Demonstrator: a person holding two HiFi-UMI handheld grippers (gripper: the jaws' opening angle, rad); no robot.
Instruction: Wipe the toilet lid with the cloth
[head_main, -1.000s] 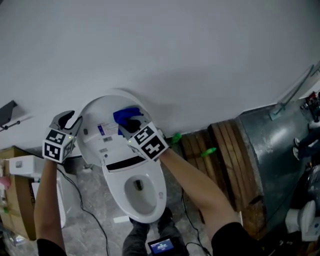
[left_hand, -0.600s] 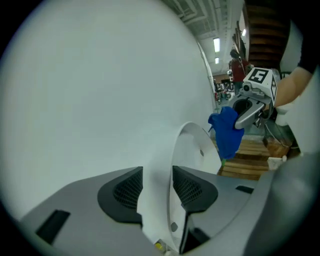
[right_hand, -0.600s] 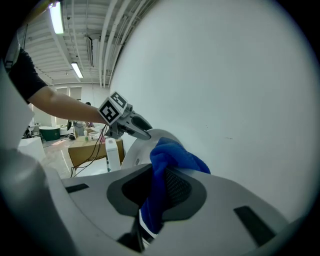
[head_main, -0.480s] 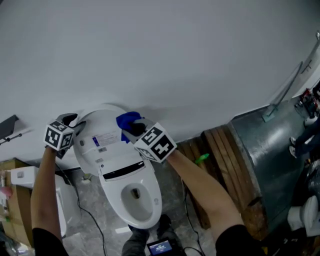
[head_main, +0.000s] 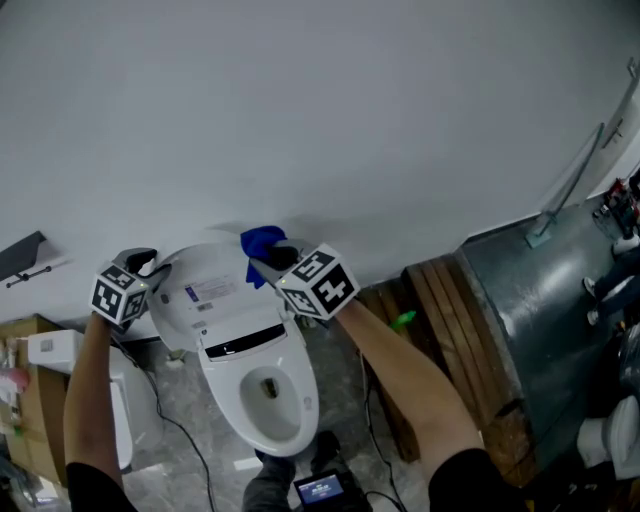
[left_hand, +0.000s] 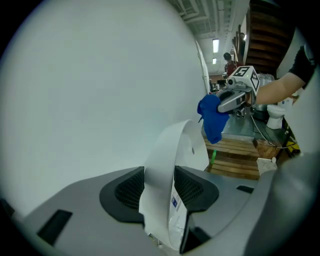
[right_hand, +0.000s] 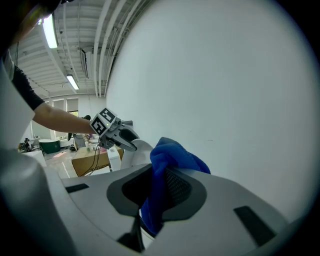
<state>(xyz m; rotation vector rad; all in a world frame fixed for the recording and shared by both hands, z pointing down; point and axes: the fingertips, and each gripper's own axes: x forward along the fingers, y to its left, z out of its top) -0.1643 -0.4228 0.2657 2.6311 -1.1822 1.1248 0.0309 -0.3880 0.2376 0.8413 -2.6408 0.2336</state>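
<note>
**Right jaws on cloth at the lid's upper rim; left jaws on the lid's edge**

Right gripper (right_hand: 157, 195): jaws closed on the blue cloth (right_hand: 172, 160). The cloth is pinched between the pads and bunches up above them, with a tail hanging below.

Left gripper (left_hand: 160, 192): jaws clamped on the thin side edge of the toilet lid (left_hand: 172, 165), white plastic running straight through the gap.

Lid orientation, head view: the toilet lid (head_main: 205, 285) is raised and stands near upright close to the white wall (head_main: 320, 120). Its long axis runs from the hinge up to the rounded top, and its labelled inner face is turned toward the bowl (head_main: 270, 395).

Positions, head view: the left gripper (head_main: 150, 268) is at the lid's left edge. The right gripper (head_main: 268, 265) is at the lid's upper right, with the cloth (head_main: 262, 243) just ahead of its jaws, between the lid's rim and the wall.

Left gripper view: the cloth (left_hand: 212, 117) hangs just beside the top rim; I cannot tell whether it touches.

A wooden pallet (head_main: 440, 300) lies to the right of the bowl.
</note>
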